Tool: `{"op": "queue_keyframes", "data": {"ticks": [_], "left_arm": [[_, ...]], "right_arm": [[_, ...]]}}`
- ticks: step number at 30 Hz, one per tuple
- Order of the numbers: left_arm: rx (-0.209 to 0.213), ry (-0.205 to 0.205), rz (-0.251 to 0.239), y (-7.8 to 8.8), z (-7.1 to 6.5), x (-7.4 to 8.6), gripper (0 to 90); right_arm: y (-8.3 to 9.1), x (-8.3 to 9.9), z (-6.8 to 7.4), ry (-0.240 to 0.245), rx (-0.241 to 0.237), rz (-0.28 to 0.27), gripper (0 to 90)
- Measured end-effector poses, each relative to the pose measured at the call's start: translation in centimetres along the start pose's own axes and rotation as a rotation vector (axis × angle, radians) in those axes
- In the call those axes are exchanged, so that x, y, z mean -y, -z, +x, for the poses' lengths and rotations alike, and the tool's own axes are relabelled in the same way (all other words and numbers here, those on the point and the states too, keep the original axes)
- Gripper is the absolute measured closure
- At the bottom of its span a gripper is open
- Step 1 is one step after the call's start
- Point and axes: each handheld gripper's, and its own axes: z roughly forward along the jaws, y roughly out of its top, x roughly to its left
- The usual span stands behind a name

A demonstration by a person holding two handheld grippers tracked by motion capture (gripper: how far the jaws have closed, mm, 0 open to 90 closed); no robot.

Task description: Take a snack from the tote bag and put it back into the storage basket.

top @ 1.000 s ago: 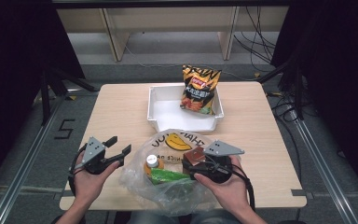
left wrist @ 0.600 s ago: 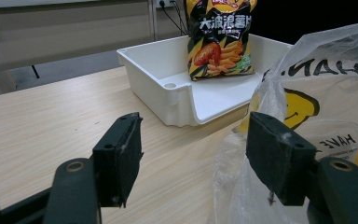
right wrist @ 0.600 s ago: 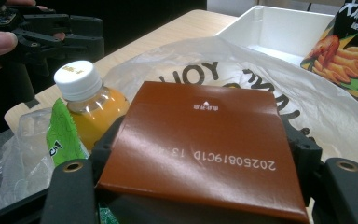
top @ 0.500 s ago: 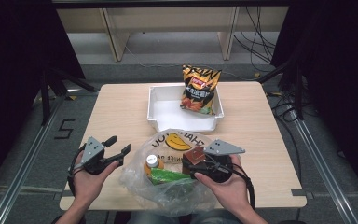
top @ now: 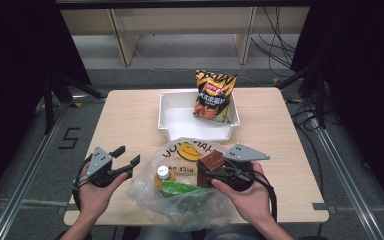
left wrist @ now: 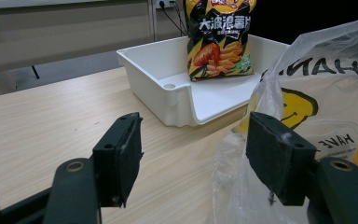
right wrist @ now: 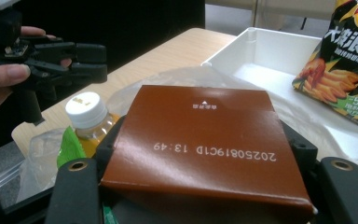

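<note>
While the high view looks down on the pale wooden desk (top: 125, 120), count two tools: the left tool (top: 128, 156) sits with its jaws wide and bare just beside one clear plastic bag (top: 190, 192), and the right tool (top: 206, 167) is clamped on one brown carton (top: 212, 161) over the bag's mouth, its jaws having just been closing in on it. Inside the bag lie one bottle with a white cap (top: 164, 173) and one green packet (top: 177, 188). Farther back, one white tray (top: 167, 107) holds one chip bag (top: 212, 95) leaning upright in its far right corner. Around the desk, grey floor, black curtains and loose cables.

Over to the left gripper view: two black pads spread wide, nothing between them, the right pad (left wrist: 279, 161) touching the plastic bag's (left wrist: 303, 93) edge; tray (left wrist: 168, 79) and chip bag (left wrist: 220, 37) are beyond.

Now the right gripper view: the brown carton (right wrist: 205, 144) sits squarely between the jaws, a printed date code on top, the bottle cap (right wrist: 86, 108) just left of it, the left tool (right wrist: 98, 59) open farther off.
</note>
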Motion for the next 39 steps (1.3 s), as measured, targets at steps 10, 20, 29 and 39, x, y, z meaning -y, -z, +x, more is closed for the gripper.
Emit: {"op": "queue_keyframes", "data": {"ticks": [10,20,29,39], "left_arm": [[-0.001,0.008,-0.008,0.1,0.1,0.0,35.3],[-0.003,0.006,0.000,0.1,0.2,0.0,35.4],[0.005,0.003,0.001,-0.1,0.1,0.1,35.4],[0.008,0.003,-0.003,-0.1,0.1,0.1,35.4]], "right_arm": [[0.6,-1.2,-0.1,-0.019,0.004,-0.031,37.3],[0.9,-2.1,-0.6,0.014,0.009,-0.079,37.6],[1.4,-3.1,-0.7,0.021,0.018,-0.108,37.8],[1.6,-4.1,-0.9,0.008,0.031,-0.124,38.1]]}}
